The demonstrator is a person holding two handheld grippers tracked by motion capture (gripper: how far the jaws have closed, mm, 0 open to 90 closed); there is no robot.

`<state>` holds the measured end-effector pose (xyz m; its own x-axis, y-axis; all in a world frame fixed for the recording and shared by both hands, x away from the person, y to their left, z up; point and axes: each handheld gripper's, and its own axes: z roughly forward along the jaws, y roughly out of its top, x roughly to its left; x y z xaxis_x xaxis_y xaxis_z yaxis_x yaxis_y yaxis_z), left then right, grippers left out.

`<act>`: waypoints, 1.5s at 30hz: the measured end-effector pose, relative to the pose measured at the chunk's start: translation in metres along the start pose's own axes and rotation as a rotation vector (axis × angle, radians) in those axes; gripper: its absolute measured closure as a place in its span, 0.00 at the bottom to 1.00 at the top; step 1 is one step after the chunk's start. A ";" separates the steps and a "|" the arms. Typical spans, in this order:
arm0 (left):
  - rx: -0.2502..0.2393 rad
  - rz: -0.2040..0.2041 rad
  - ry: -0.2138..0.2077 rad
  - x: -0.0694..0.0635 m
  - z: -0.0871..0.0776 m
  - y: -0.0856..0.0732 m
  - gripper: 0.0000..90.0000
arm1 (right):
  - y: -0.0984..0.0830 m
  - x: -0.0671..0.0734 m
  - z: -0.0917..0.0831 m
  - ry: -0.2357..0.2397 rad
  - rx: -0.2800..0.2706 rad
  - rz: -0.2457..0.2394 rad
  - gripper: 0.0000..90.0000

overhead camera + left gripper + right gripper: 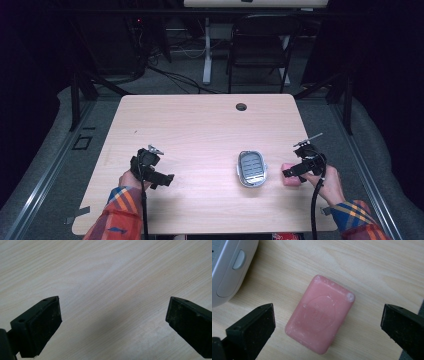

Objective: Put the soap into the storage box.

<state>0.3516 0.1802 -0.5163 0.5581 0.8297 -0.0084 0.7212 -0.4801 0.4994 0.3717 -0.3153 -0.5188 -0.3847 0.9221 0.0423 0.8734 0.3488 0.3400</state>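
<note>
The pink, round-cornered bar of soap [320, 315] is lying flat on the pale wood-grain table [200, 130], near the right edge and toward my side of it, with a few whitish flecks on its top face. In the right gripper view it is sitting between my two black jaws, skewed to their line, and neither jaw is touching it. My right gripper [294, 173] is hovering just over the bar [291, 175] with its jaws spread wide, gripping nothing.

Just to the left of the soap, close but apart from it, the grey oval soap dish with a slotted insert [251, 168] is resting open side up; its pale rim [229, 275] is showing at the upper left of the right gripper view.

Far over on the left side of the table, my left gripper [162, 178] is resting low above bare wood, its jaws also spread and empty.

I am judging that I am in the reach-and-align step, just ahead of the pick-up. The next move is calling for me to lower the right gripper, turn my wrist a little so the pads are meeting the bar's long sides squarely, and close gently, since soap is likely slippery and could be squirting out of a skewed pinch
</note>
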 end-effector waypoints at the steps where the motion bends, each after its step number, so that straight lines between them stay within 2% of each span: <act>1: 0.000 0.000 0.000 0.000 0.000 0.000 0.00 | 0.000 0.000 0.000 0.000 0.000 0.000 0.00; 2: 0.000 0.000 0.000 0.000 0.000 0.000 0.00 | 0.002 0.001 0.004 0.003 0.001 0.013 0.00; 10: 0.002 0.001 -0.001 0.000 0.000 0.000 0.00 | 0.008 0.003 0.014 -0.017 0.049 0.014 0.00; 12: 0.002 0.001 -0.001 0.000 0.000 0.000 0.00 | 0.008 0.005 0.017 -0.020 0.041 0.025 0.00; 13: 0.002 0.000 -0.001 0.000 0.000 0.000 0.00 | 0.009 0.004 0.017 -0.022 0.057 0.013 0.00; 17: 0.004 0.002 -0.002 0.000 0.000 0.000 0.00 | 0.010 0.005 0.018 -0.028 0.068 0.015 0.00; 18: 0.004 0.002 -0.002 0.000 0.000 0.000 0.00 | 0.011 0.004 0.018 -0.026 0.082 0.006 0.00; 23: 0.005 0.002 -0.001 0.000 0.000 0.000 0.00 | 0.011 0.005 0.022 -0.024 0.086 0.016 0.00; 24: 0.004 0.003 0.000 0.000 0.000 0.000 0.00 | 0.012 0.004 0.023 -0.019 0.106 0.011 0.00; 28: 0.004 0.003 0.002 0.000 0.000 0.000 0.00 | 0.012 0.005 0.026 -0.013 0.124 0.017 0.01; 29: 0.004 0.002 0.001 0.000 0.000 0.000 0.00 | 0.012 0.005 0.027 -0.012 0.135 0.010 0.03; 30: 0.003 0.002 0.001 0.000 0.000 0.000 0.00 | 0.012 0.005 0.027 -0.017 0.136 0.016 0.12; 40: 0.004 0.003 0.003 0.000 0.000 0.000 0.00 | 0.011 0.004 0.029 -0.008 0.158 0.014 0.21; 45: 0.003 0.004 0.004 -0.001 0.000 0.000 0.00 | 0.011 0.005 0.028 -0.019 0.158 0.021 0.32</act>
<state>0.3513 0.1797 -0.5162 0.5591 0.8291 -0.0030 0.7205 -0.4841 0.4965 0.3878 -0.3022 -0.5409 -0.3617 0.9318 0.0291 0.9177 0.3503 0.1872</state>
